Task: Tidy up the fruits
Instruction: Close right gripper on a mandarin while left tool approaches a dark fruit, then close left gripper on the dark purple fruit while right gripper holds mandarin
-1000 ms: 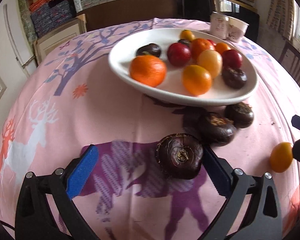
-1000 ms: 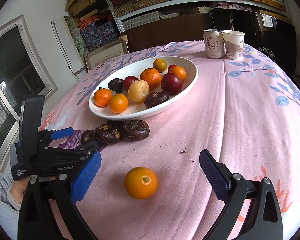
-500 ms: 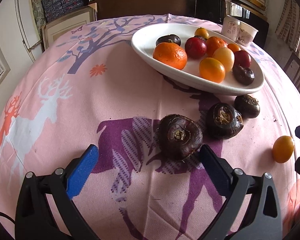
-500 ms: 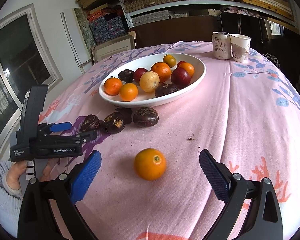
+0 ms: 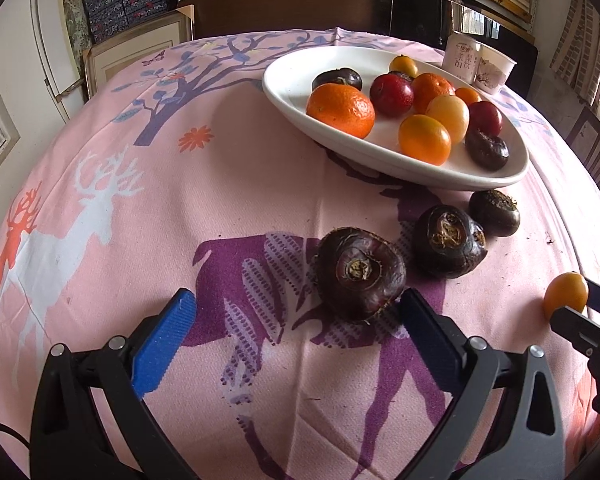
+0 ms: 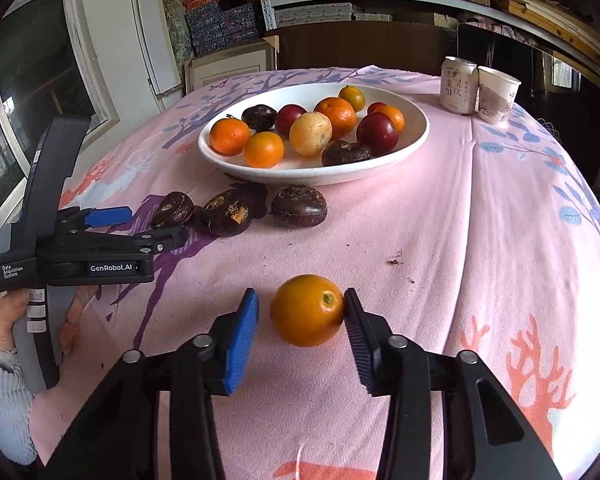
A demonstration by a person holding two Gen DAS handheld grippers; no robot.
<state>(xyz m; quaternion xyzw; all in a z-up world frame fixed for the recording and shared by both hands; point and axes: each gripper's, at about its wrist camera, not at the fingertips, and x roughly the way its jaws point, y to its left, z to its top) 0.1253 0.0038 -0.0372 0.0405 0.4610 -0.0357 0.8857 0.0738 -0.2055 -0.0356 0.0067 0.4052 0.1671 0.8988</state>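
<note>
1. The right claw (image 6: 300, 320) has narrowed around the small orange (image 6: 307, 310) on the table (image 6: 500, 248). Its right pad touches the fruit and its left pad stands just beside it with a sliver of gap, so the grasp is not yet complete. Half a second ago these pads were spread wide, with the orange lying well ahead of them.
2. The left claw (image 5: 296, 332) is released and wide apart. The nearest dark water chestnut (image 5: 360, 274) lies against its right pad. A second ago the white dish (image 5: 292, 84) sat nearer and more central in the left wrist view.
3. The left tool's body, seen from the right wrist, reads "GenRobot.AI" and "Data Acquisition System".
4. Two more water chestnuts (image 6: 228, 212) lie on the pink cloth, just before the dish of oranges, plums and chestnuts.
5. Beyond the dish stand a can (image 6: 458, 85) with Chinese characters and, beside it, a printed paper cup (image 6: 498, 94).
</note>
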